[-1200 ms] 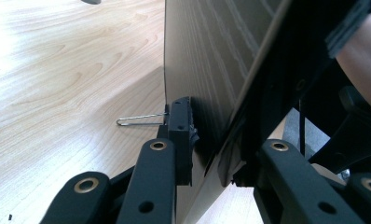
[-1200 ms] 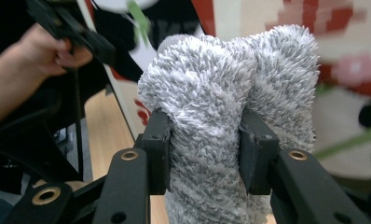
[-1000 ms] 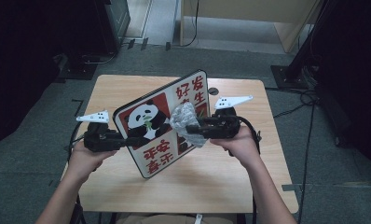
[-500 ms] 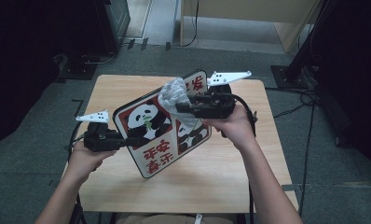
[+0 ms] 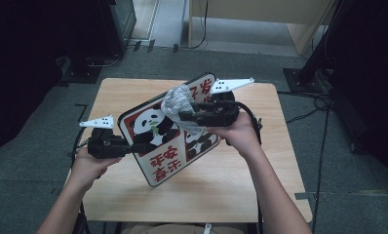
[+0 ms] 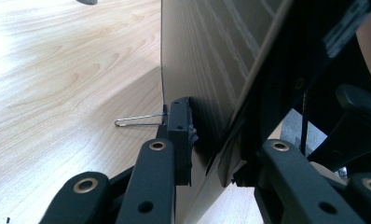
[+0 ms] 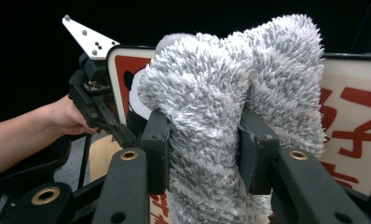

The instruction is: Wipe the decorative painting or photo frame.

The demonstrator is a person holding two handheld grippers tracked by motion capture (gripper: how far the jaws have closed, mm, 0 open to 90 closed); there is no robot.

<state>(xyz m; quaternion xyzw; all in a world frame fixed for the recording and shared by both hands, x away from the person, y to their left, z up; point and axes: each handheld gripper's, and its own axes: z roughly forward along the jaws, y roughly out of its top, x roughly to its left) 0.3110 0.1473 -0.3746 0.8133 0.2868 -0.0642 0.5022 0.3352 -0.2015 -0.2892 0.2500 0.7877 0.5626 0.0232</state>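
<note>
Since the panda board is a broad, stiff panel held tilted above the table, it prob. handles rigid and fairly light but levers hard about one edge, so the grip belongs on the rim, as w/ the left gripper, jaws clenched on its lower-left edge. The grey fluffy cloth is soft, squashy, non-slip; best taken bunched mid-fold. The right gripper is clamped on it, pressing it vs. the board's face.

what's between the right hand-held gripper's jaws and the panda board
A grey fluffy cloth: the right hand-held gripper clamps it, and in the right gripper view it covers the panda board behind.
</note>
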